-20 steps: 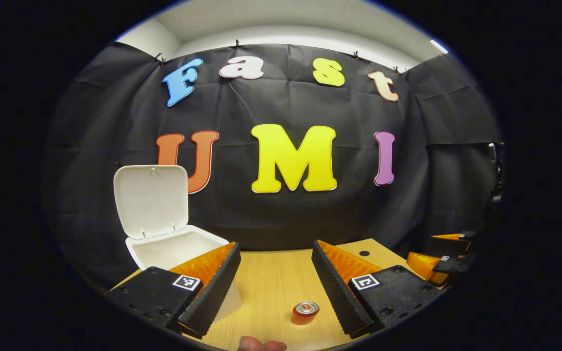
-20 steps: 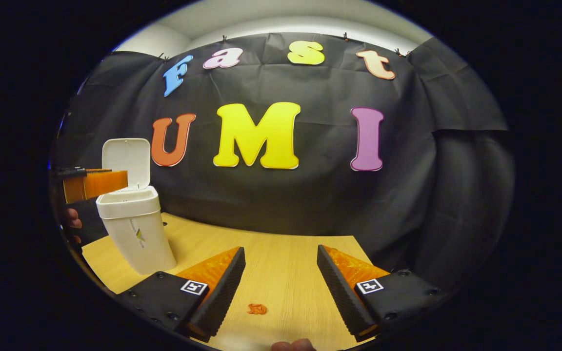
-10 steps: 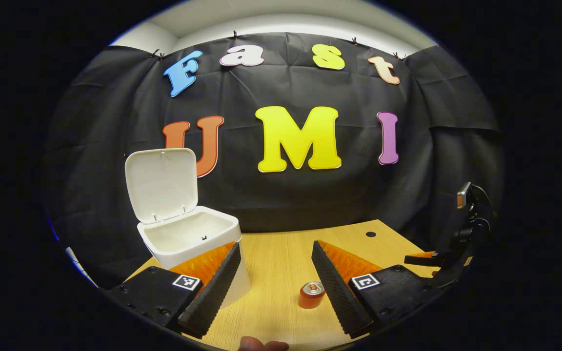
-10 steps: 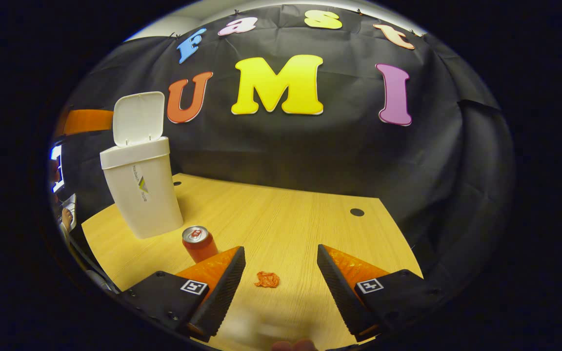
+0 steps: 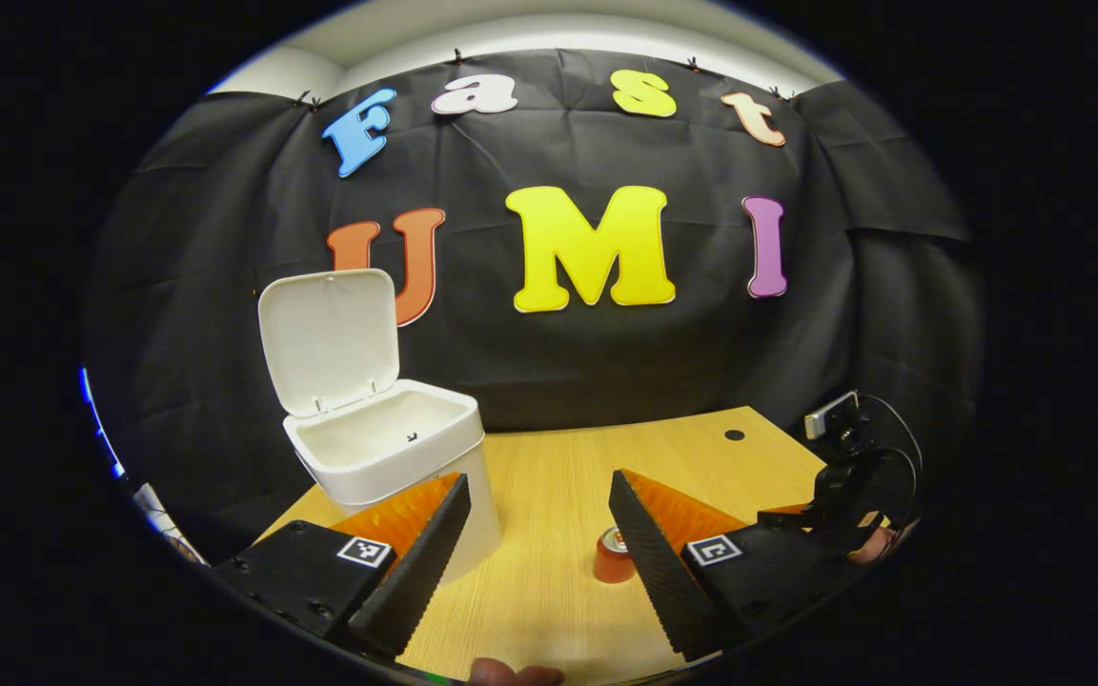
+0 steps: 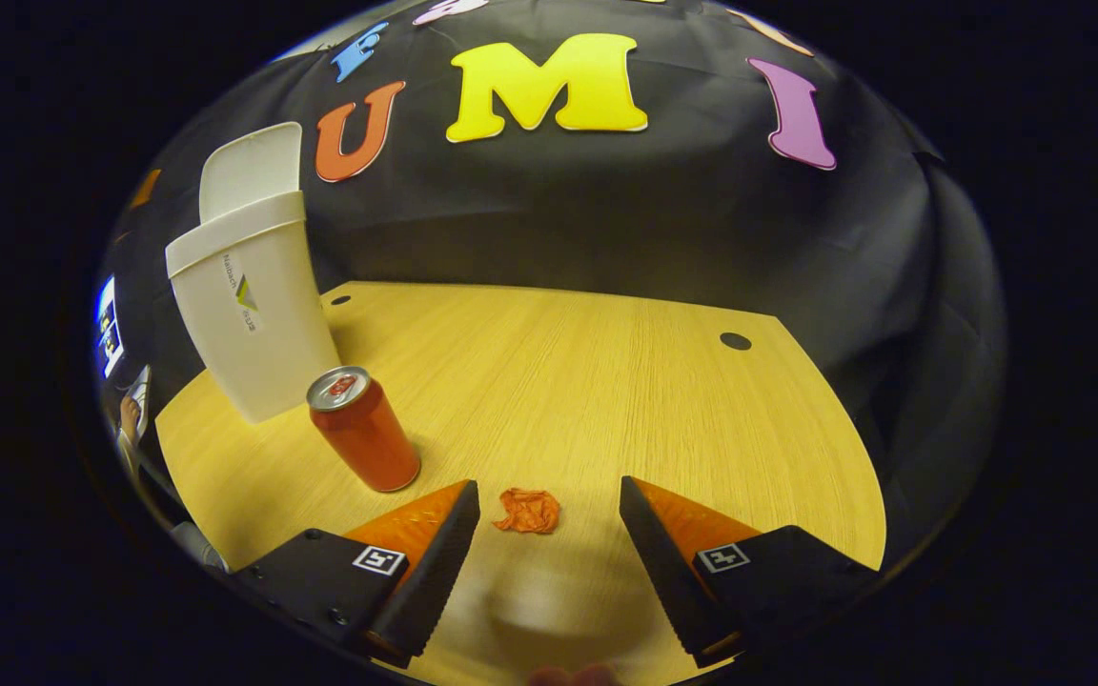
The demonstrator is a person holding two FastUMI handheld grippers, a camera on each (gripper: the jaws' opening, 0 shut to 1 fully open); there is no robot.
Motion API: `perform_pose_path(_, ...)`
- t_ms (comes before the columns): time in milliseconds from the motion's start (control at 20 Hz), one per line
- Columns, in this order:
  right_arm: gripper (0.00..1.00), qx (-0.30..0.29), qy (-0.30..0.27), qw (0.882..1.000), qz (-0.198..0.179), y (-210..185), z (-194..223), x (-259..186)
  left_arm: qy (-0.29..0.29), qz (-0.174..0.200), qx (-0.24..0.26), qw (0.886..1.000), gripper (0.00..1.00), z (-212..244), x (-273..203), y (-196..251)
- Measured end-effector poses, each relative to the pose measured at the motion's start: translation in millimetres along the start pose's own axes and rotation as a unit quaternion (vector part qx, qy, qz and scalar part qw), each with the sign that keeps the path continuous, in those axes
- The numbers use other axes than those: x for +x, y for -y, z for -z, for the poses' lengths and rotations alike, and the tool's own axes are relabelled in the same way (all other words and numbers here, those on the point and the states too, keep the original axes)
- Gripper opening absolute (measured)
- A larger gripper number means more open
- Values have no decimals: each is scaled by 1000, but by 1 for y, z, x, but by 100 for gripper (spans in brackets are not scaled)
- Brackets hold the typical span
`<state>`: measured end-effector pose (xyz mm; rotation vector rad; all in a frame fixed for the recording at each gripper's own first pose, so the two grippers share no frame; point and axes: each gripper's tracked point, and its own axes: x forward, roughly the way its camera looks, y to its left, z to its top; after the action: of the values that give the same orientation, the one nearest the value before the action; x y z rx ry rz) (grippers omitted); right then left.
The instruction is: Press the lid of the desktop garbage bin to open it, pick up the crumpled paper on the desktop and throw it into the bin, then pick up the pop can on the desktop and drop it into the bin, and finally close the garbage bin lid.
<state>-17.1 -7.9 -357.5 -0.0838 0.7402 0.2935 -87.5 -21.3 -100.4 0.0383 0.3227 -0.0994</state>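
The white garbage bin (image 5: 387, 453) stands on the wooden desk with its lid (image 5: 330, 338) swung up and open. My left gripper (image 5: 535, 534) hovers open, its left finger just in front of the bin. A red pop can (image 5: 612, 557) stands upright by its right finger, partly hidden. In the right gripper view the bin (image 6: 249, 305) is far left, the can (image 6: 363, 429) stands in front of it, and an orange crumpled paper (image 6: 527, 510) lies on the desk just ahead of my open right gripper (image 6: 549, 538), between its fingers' line. The right gripper (image 5: 835, 514) also appears at the left view's right edge.
The wooden desk (image 6: 606, 381) has a small round hole (image 6: 735, 340) near its far right corner and another hole (image 6: 340, 299) behind the bin. Black cloth closes off the back and right sides. A hand (image 5: 873, 543) holds the right gripper.
My right gripper has dropped low and tilted toward the desk, closing in on the crumpled paper. My left gripper has drawn back and up from the bin, so more of its inside shows.
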Motion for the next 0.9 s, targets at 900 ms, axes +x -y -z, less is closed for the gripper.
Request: perform_pose_path(900,79,-14,-89,996,-3,-10,50,55,-28,-65,0,997,96,12,-14,-45)
